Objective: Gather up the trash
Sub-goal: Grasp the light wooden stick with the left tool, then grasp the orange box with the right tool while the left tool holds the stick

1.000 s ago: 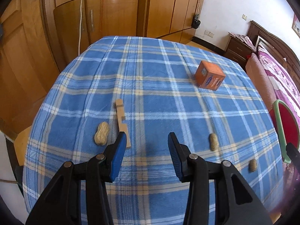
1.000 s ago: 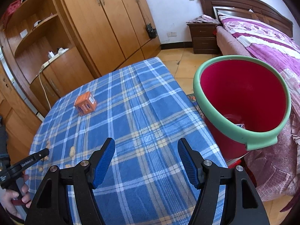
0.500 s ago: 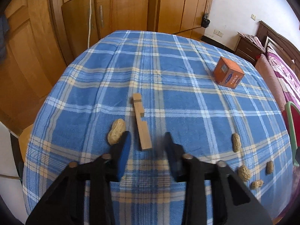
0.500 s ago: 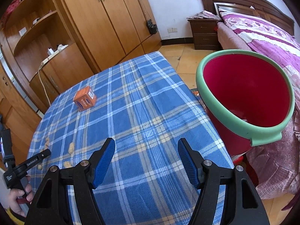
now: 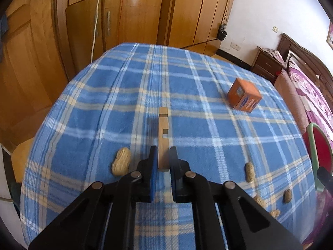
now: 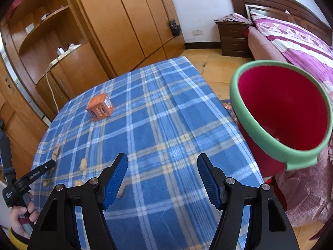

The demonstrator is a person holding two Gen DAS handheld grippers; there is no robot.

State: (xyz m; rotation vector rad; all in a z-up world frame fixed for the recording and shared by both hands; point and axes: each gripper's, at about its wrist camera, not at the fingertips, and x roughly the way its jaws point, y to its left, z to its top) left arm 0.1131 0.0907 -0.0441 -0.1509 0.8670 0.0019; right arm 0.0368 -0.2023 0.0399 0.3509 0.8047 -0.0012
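Observation:
A notched wooden stick (image 5: 163,133) lies on the blue plaid tablecloth (image 5: 187,87). My left gripper (image 5: 162,156) is shut on the stick's near end. A large peanut (image 5: 121,161) lies just left of it, and several more peanuts (image 5: 249,171) lie to the right. An orange box (image 5: 244,97) stands at the far right. My right gripper (image 6: 162,166) is open and empty above the table's near edge. The red bin with a green rim (image 6: 281,112) stands to its right. In the right wrist view the stick (image 6: 55,150), the box (image 6: 100,109) and a peanut (image 6: 83,164) show too.
Wooden wardrobes (image 6: 116,20) and a low cabinet (image 5: 112,25) with a white cable stand behind the table. A bed with a purple cover (image 6: 301,37) and a nightstand (image 6: 233,35) are at the right. The bin's rim (image 5: 312,143) shows at the left wrist view's right edge.
My left gripper moved left over the stick and closed on its near end. My right gripper stayed open and shifted slightly, so the bin sits further right in its view.

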